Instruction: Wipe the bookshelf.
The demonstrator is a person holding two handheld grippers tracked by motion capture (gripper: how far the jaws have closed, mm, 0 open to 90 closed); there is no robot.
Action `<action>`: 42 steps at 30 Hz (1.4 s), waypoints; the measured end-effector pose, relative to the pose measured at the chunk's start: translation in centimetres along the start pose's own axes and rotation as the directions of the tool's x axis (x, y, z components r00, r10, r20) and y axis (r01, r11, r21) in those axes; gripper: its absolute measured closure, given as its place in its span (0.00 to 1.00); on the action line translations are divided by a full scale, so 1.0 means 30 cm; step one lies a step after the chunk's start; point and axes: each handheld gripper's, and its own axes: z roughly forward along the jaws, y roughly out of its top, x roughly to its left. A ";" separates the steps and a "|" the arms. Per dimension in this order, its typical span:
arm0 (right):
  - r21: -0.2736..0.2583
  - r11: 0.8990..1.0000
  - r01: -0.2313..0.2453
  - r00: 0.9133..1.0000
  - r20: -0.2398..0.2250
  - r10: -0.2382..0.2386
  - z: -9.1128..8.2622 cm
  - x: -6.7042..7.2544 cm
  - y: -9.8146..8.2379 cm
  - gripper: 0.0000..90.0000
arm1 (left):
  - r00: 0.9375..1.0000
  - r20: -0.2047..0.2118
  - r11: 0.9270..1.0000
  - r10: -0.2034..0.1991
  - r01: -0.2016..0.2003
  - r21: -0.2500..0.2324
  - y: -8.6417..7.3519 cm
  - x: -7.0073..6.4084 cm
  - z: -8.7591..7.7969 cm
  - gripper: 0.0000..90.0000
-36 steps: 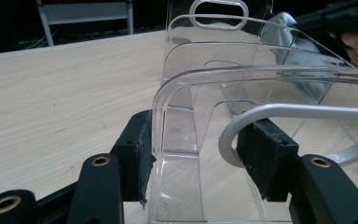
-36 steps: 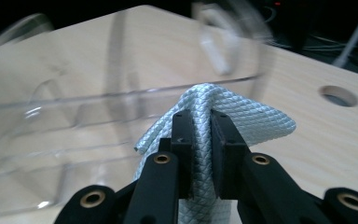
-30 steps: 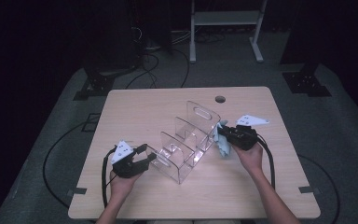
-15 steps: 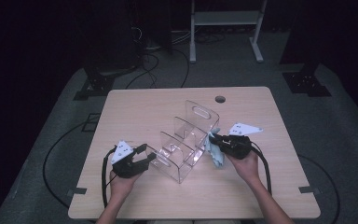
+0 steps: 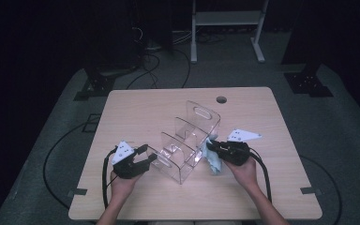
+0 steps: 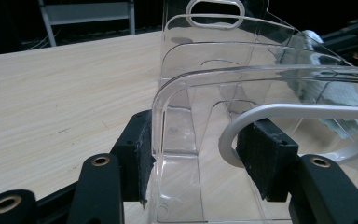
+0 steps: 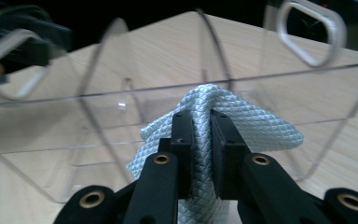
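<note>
Near edge, high view: my left claw (image 5: pixel 145 157) grips the near end wall of a clear acrylic organizer (image 5: pixel 187 140), its black ribbed pads (image 6: pixel 139 154) pressing that thin, round-cornered panel from both sides. My right claw (image 5: pixel 212 146) is clenched on a pale blue cloth (image 5: pixel 214 162); in the right gripper view the cloth (image 7: pixel 214 121) shows a quilted diamond weave, pinched into a ridge between the pads and draping to both sides.

The organizer is glossy and transparent, with upright dividers that step up in height toward a tall back panel with an oval handle cut-out (image 5: pixel 199 111). It stands on a light wood-grain tabletop (image 5: pixel 136 108) with a round cable hole (image 5: pixel 221 99) near its far edge.

Compared with a second ago, my right hand has brought the cloth from beside the organizer's right wall in against it and a little nearer to me; the left hand and the organizer have not moved.

The organizer's long axis runs diagonally, from its low end at my left claw up to its tall handled end, which points to the far right. The cloth touches its right side wall, hanging down to the tabletop.
</note>
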 end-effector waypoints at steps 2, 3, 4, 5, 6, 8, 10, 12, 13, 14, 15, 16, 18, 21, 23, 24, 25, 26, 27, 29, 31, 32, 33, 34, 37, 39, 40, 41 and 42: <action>0.000 1.000 0.015 1.000 0.000 -0.015 -0.001 0.017 0.004 0.89 | 1.000 0.000 1.000 -0.004 0.004 -0.001 0.000 0.001 0.001 0.51; -0.001 1.000 0.015 1.000 -0.007 -0.015 -0.003 0.022 0.006 0.89 | 1.000 0.000 1.000 -0.005 0.005 -0.003 0.000 0.002 0.001 0.51; -0.011 1.000 0.010 1.000 -0.019 -0.010 -0.005 0.028 0.006 0.89 | 1.000 -0.001 1.000 -0.005 0.005 -0.003 0.000 0.002 0.001 0.51; -0.019 1.000 0.011 1.000 -0.027 -0.011 -0.007 0.036 0.005 0.89 | 1.000 0.000 1.000 -0.005 0.005 -0.003 0.000 0.001 0.001 0.51; -0.025 1.000 0.011 0.999 -0.030 -0.011 -0.006 0.048 0.002 0.89 | 1.000 -0.001 1.000 -0.006 0.006 -0.003 0.000 0.001 0.001 0.51; -0.029 1.000 0.009 0.999 -0.038 -0.010 0.000 0.062 -0.012 0.89 | 1.000 -0.003 1.000 -0.007 0.007 -0.004 0.000 0.001 0.001 0.51; -0.008 1.000 0.006 0.999 -0.049 -0.006 0.015 0.068 -0.035 0.89 | 1.000 -0.002 1.000 -0.005 0.005 -0.003 0.000 0.001 0.002 0.51; -0.011 1.000 0.004 0.999 -0.050 -0.005 0.015 0.074 -0.048 0.89 | 1.000 -0.002 1.000 0.002 -0.002 -0.002 -0.001 0.000 0.001 0.51; -0.028 1.000 0.002 0.998 -0.062 -0.004 0.004 0.083 -0.046 0.89 | 1.000 -0.003 1.000 0.001 -0.001 -0.002 -0.001 0.000 0.001 0.51; -0.035 0.999 0.005 0.998 -0.063 -0.007 -0.002 0.088 -0.041 0.89 | 1.000 -0.003 1.000 0.000 0.000 -0.004 -0.001 0.000 0.002 0.51; -0.050 0.999 0.004 0.998 -0.066 -0.008 -0.009 0.096 -0.034 0.89 | 1.000 -0.003 1.000 -0.001 0.000 -0.004 -0.001 -0.001 0.002 0.51; -0.059 0.998 0.004 0.997 -0.075 -0.009 -0.012 0.106 -0.028 0.89 | 1.000 -0.003 1.000 -0.001 0.001 -0.004 -0.001 -0.001 0.003 0.51; -0.050 0.998 0.035 0.996 -0.078 -0.039 -0.010 0.133 -0.025 0.89 | 1.000 -0.003 1.000 0.001 -0.001 -0.002 0.000 -0.001 0.003 0.51; -0.030 0.999 0.040 0.996 -0.081 -0.043 0.009 0.153 -0.046 0.89 | 1.000 -0.006 1.000 -0.001 0.001 -0.002 0.000 -0.002 0.002 0.51; 0.000 1.000 0.027 0.996 -0.087 -0.027 0.026 0.156 -0.070 0.89 | 1.000 -0.007 1.000 -0.001 0.001 -0.002 0.000 -0.002 0.002 0.51; 0.014 0.999 0.030 0.996 -0.089 -0.028 0.033 0.156 -0.078 0.89 | 1.000 -0.005 1.000 -0.001 0.001 -0.002 0.000 -0.002 0.003 0.51; 0.024 0.999 0.035 0.996 -0.084 -0.032 0.038 0.160 -0.084 0.89 | 1.000 -0.006 1.000 -0.003 0.003 -0.003 0.000 -0.001 0.003 0.51; 0.026 0.999 0.036 0.996 -0.079 -0.034 0.036 0.161 -0.080 0.89 | 1.000 -0.005 1.000 -0.006 0.006 -0.002 0.001 0.000 0.002 0.51; 0.018 0.999 0.040 0.996 -0.074 -0.039 0.032 0.163 -0.072 0.89 | 1.000 -0.006 1.000 -0.007 0.007 -0.003 0.000 0.001 0.002 0.51; 0.004 0.999 0.045 0.996 -0.072 -0.045 0.026 0.165 -0.062 0.89 | 1.000 -0.008 1.000 -0.011 0.011 -0.004 0.000 0.000 0.003 0.51; 0.004 0.999 0.052 0.996 -0.067 -0.052 0.030 0.169 -0.069 0.89 | 1.000 -0.012 1.000 -0.004 0.004 -0.003 0.000 -0.002 0.004 0.51; 0.010 0.999 0.048 0.997 -0.068 -0.047 0.034 0.167 -0.075 0.89 | 1.000 -0.012 1.000 -0.004 0.004 -0.002 0.001 0.000 0.005 0.51; 0.024 0.999 0.048 0.997 -0.066 -0.047 0.043 0.165 -0.085 0.89 | 1.000 -0.014 1.000 -0.003 0.003 -0.001 0.001 0.001 0.004 0.51; 0.034 0.998 0.047 0.997 -0.061 -0.045 0.053 0.163 -0.098 0.89 | 1.000 -0.014 1.000 -0.004 0.004 -0.001 0.001 0.001 0.004 0.51; 0.100 0.994 0.049 0.997 -0.062 -0.043 0.099 0.157 -0.143 0.89 | 1.000 -0.016 1.000 -0.007 0.007 0.000 0.001 0.000 0.004 0.51; 0.143 0.989 0.045 0.997 -0.065 -0.036 0.125 0.150 -0.170 0.89 | 1.000 -0.014 1.000 -0.006 0.006 0.001 0.002 0.001 0.005 0.51; 0.143 0.989 0.044 0.997 -0.065 -0.035 0.124 0.150 -0.168 0.89 | 1.000 -0.013 1.000 -0.005 0.005 0.001 0.002 0.001 0.004 0.51; 0.139 0.989 0.049 0.997 -0.062 -0.041 0.120 0.151 -0.162 0.89 | 1.000 -0.012 1.000 -0.005 0.005 0.001 0.001 0.002 0.004 0.51; 0.119 0.992 0.052 0.997 -0.058 -0.046 0.110 0.153 -0.151 0.89 | 1.000 -0.012 1.000 -0.006 0.006 0.001 0.001 0.002 0.004 0.51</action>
